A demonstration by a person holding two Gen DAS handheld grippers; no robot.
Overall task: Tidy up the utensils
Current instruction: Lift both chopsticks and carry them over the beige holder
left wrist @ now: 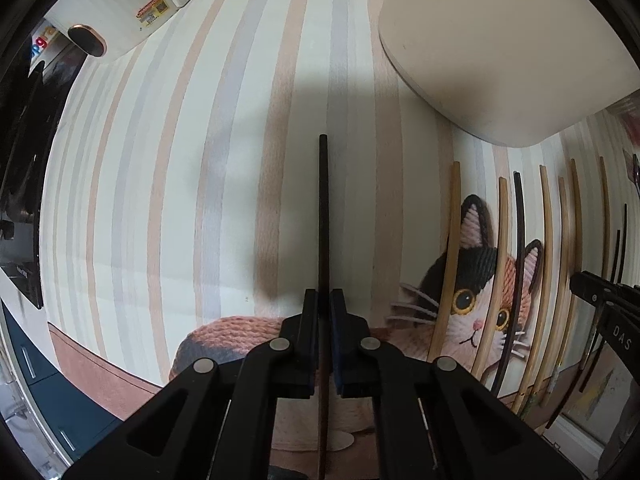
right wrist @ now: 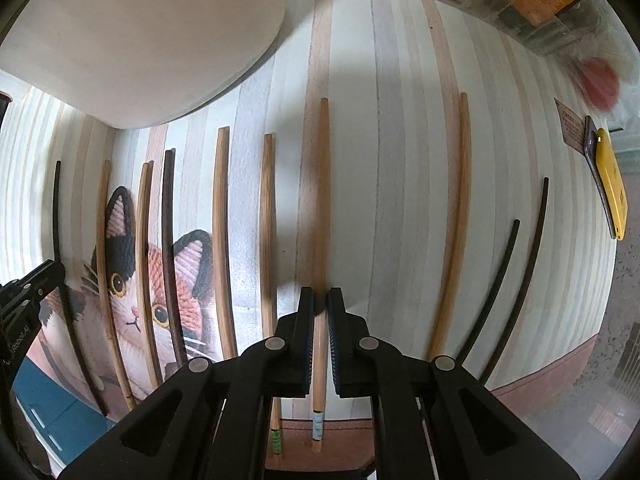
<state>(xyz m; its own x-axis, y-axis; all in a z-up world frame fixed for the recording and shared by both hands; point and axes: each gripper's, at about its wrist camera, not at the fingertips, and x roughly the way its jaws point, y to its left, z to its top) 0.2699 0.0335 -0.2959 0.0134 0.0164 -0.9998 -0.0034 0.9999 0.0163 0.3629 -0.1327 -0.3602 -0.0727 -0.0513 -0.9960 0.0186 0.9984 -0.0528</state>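
My left gripper [left wrist: 324, 300] is shut on a black chopstick [left wrist: 323, 208] that points straight ahead over the striped cat-print mat [left wrist: 180, 184]. My right gripper [right wrist: 320, 300] is shut on a light wooden chopstick [right wrist: 320, 184] with a blue band near its end. Several wooden and black chopsticks lie side by side on the mat, such as one wooden chopstick [right wrist: 222, 224] and one black chopstick [right wrist: 500, 280]. They also show at the right of the left wrist view, such as a wooden chopstick [left wrist: 448, 256]. The right gripper [left wrist: 600, 300] shows at the right edge of the left view.
A cream container [left wrist: 500, 40] stands at the mat's far side, also in the right wrist view [right wrist: 140, 36]. A white appliance [left wrist: 132, 4] sits far left. A yellow object [right wrist: 612, 184] and a clear box [right wrist: 540, 4] lie right of the mat.
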